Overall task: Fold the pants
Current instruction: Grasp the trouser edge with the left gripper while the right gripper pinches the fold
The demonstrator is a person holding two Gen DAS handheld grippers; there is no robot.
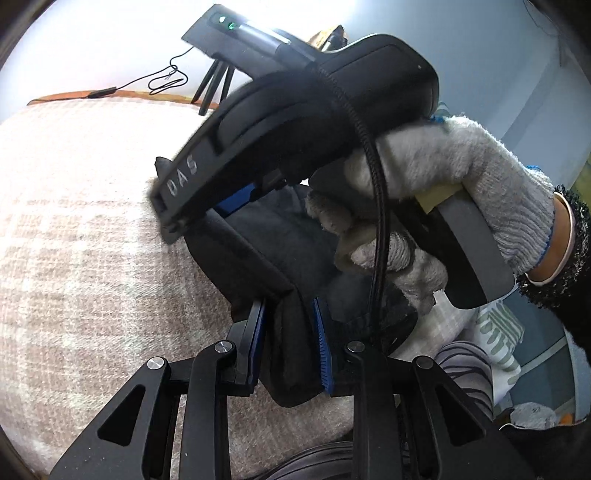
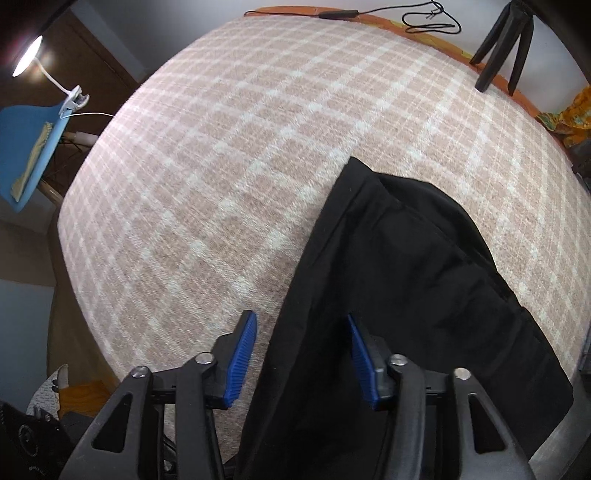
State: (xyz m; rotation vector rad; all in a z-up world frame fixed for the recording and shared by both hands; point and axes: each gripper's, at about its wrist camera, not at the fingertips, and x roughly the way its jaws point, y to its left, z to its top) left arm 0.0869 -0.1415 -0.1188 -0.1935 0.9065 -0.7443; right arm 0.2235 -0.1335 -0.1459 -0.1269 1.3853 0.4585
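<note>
One garment is all you have to deal with: the black fabric pants (image 2: pixel 417 295), lying on the pink-and-white checked blanket (image 2: pixel 240 166) toward its near right part. In the right wrist view they show as a long dark band with layers stacked on one another, so I judge at least one lengthwise fold is already in place; a shorter fold or two and some flattening probably remain, though the full length is out of frame.

Your left gripper (image 1: pixel 290 350) has its blue ribbed pads set either side of a thick bunched edge of the pants, and the cloth fills the gap between them, so it looks clamped on that edge. Your right gripper (image 2: pixel 301 358) stands spread apart above the pants: the cloth's left border runs up between the fingers, one pad over the blanket, the other over black cloth, nothing pinched.

In the left wrist view your white knit-gloved right hand (image 1: pixel 443 206) holds that tool just above and beyond the gripped edge. A black tripod (image 2: pixel 506 48) and a thin black cable (image 2: pixel 432 18) sit at the blanket's far edge, well apart.
</note>
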